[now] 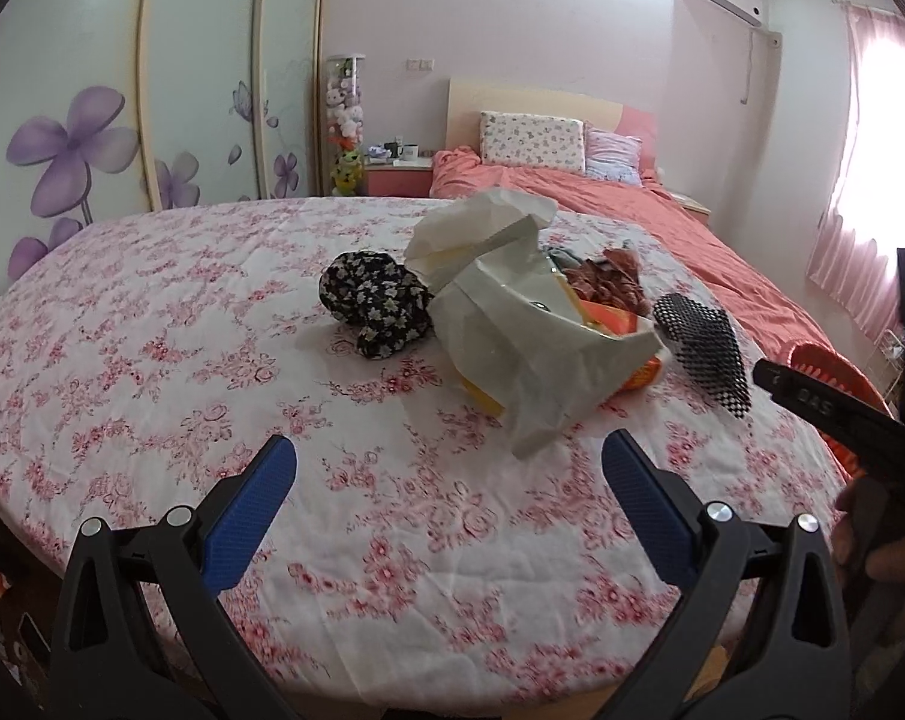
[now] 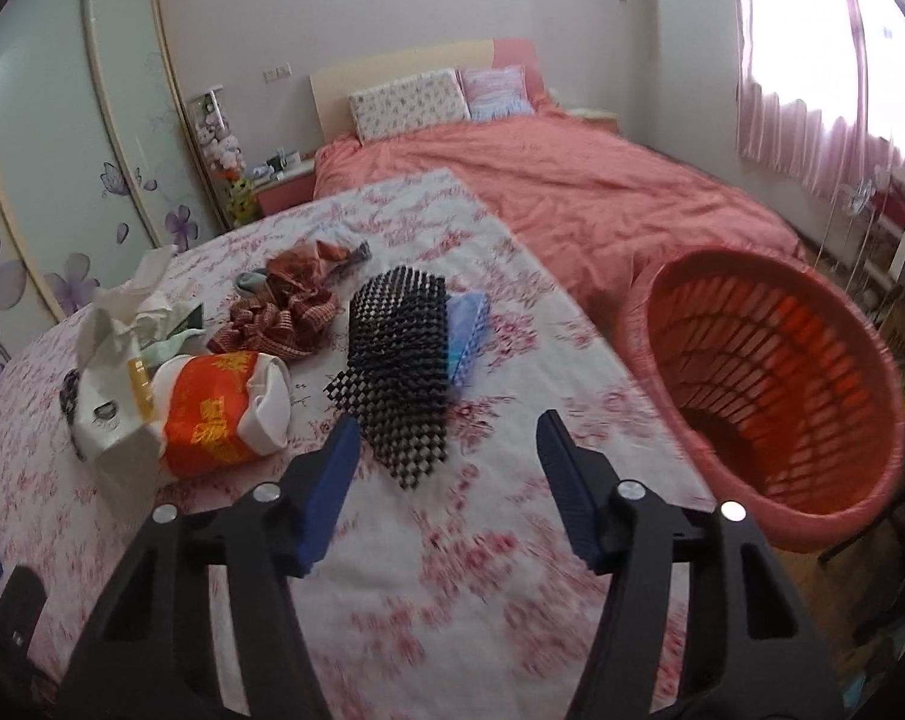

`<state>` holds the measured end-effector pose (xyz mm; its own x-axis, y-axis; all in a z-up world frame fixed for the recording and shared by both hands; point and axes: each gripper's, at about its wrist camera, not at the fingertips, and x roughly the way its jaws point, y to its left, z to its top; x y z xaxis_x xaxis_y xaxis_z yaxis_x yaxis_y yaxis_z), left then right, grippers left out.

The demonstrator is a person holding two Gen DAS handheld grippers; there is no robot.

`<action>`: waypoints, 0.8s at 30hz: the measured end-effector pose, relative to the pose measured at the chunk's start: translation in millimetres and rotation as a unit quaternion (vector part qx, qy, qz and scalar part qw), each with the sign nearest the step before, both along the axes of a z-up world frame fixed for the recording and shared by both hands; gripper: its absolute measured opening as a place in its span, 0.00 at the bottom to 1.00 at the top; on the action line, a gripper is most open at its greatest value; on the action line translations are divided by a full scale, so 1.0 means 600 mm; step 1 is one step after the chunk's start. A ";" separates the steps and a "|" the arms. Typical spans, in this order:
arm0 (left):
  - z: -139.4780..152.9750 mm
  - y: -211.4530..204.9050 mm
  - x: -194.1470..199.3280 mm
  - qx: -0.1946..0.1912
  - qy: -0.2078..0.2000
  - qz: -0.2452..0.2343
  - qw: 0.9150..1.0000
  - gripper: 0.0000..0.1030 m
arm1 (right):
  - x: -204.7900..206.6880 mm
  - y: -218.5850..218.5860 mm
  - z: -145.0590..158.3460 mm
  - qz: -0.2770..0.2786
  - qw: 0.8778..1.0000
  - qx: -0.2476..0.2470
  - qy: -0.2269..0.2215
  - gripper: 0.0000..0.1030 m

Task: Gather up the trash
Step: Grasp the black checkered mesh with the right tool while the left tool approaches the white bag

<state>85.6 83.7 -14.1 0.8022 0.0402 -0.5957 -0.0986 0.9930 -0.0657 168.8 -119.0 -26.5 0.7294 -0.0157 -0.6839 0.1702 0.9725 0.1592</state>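
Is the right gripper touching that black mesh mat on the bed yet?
Apart. The right wrist view shows the open right gripper short of the black mesh mat, with floral bedspread visible between its fingertips and the mat's near edge.

The left gripper (image 1: 449, 465) has black plastic arms shaped like clamp handles with triangular cut-outs, round silver rivets at the joints, and blue textured pads (image 1: 248, 516) on its fingers. The right gripper (image 2: 446, 450) is built the same: black arms, four silver rivets, blue ribbed pads (image 2: 572, 498). In the left view, at 3 o'clock, a black bar of the right gripper bears pale embossed characters, a green light glows on a dark housing above it, and bare skin of a hand (image 1: 884, 546) shows below.
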 end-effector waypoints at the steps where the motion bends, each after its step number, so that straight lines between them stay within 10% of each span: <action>1: -0.002 0.002 0.004 -0.002 0.002 0.001 1.000 0.98 | 0.008 -0.001 -0.005 -0.001 1.000 0.005 0.007 0.55; 8: -0.009 0.016 0.024 -0.023 0.017 -0.003 1.000 0.98 | 0.056 -0.004 -0.040 0.005 0.998 0.033 0.048 0.39; 13: -0.005 0.014 0.037 -0.032 0.015 -0.012 0.999 0.97 | 0.056 0.001 -0.036 0.024 0.999 0.025 0.039 0.09; 24: 0.020 -0.003 0.097 -0.061 0.016 -0.037 0.997 0.84 | -0.005 0.002 0.023 0.059 0.998 0.011 -0.020 0.06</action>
